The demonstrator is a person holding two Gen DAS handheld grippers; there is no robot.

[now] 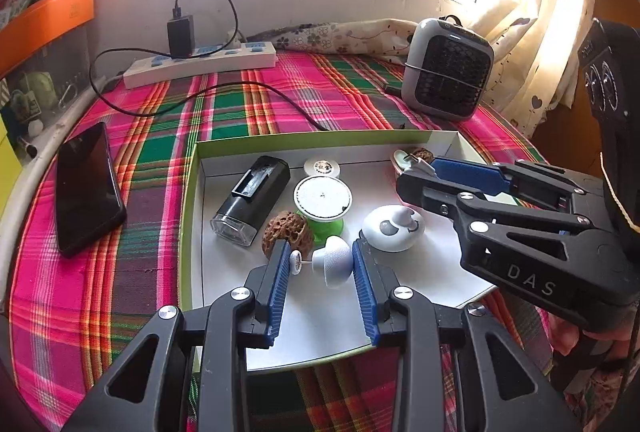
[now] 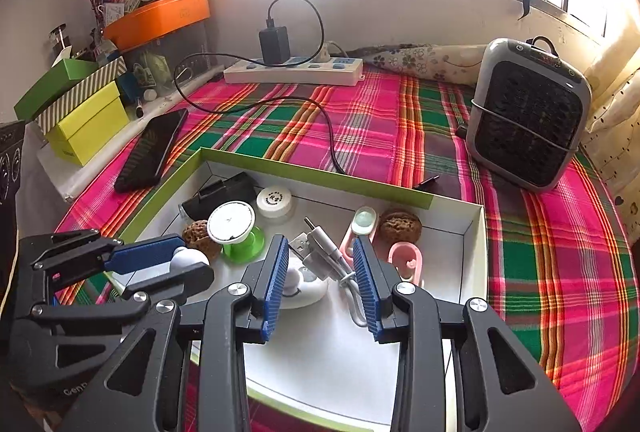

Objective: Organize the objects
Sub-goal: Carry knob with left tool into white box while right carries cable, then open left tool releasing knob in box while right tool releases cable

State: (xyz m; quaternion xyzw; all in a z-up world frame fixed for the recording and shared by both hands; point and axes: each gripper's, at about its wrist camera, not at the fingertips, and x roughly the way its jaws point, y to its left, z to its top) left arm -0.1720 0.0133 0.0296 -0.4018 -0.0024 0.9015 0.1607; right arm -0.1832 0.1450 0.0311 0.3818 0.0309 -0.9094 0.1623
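A shallow white tray with a green rim (image 1: 188, 200) (image 2: 312, 174) lies on the plaid cloth and holds several small things. My left gripper (image 1: 322, 260) is open over its near side, its jaws either side of a small white mushroom-shaped piece (image 1: 334, 264) with a pin. A walnut (image 1: 286, 234), a white disc on a green base (image 1: 322, 198), a black device (image 1: 254, 200) and a white round gadget (image 1: 394, 226) lie behind. My right gripper (image 2: 322, 260) is open around a white USB cable bundle (image 2: 324, 256). A second walnut (image 2: 400, 226) and pink clips (image 2: 406, 260) lie to its right.
A black phone (image 1: 86, 188) lies on the cloth left of the tray. A white power strip (image 1: 200, 66) with a black charger and cable stands at the back. A grey fan heater (image 1: 446, 70) stands at the back right. Coloured boxes (image 2: 86, 120) stand on the left.
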